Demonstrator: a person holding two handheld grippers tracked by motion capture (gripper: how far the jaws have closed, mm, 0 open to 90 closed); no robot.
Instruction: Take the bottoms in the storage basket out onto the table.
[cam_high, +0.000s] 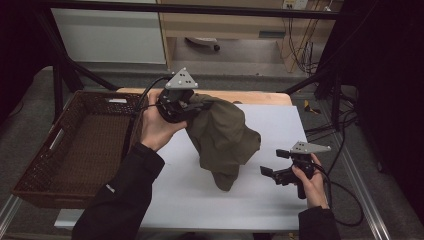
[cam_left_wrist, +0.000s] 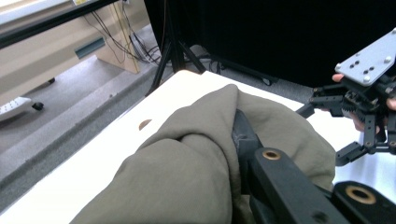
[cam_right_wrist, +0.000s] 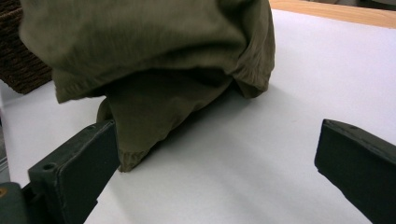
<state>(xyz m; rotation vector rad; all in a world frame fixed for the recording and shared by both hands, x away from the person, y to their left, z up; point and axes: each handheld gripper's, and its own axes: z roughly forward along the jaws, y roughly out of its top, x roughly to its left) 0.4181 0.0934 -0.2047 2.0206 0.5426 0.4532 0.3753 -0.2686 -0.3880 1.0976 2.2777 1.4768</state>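
Observation:
An olive-green cloth (cam_high: 223, 138) hangs from my left gripper (cam_high: 192, 106), which is shut on its top edge above the white table (cam_high: 280, 130). The cloth's lower tip rests on the table. In the left gripper view the cloth (cam_left_wrist: 187, 158) drapes over the black jaws and hides the fingertips. My right gripper (cam_high: 270, 162) is held low at the table's right side, open, with nothing between its jaws. Its own view looks along the table at the cloth (cam_right_wrist: 154, 60), whose lower corner lies just beyond the left jaw.
A dark brown wicker basket (cam_high: 75, 145) stands at the table's left edge. A wooden strip (cam_high: 260, 96) runs along the table's far edge. Black frame legs and cables stand beyond the table at the right.

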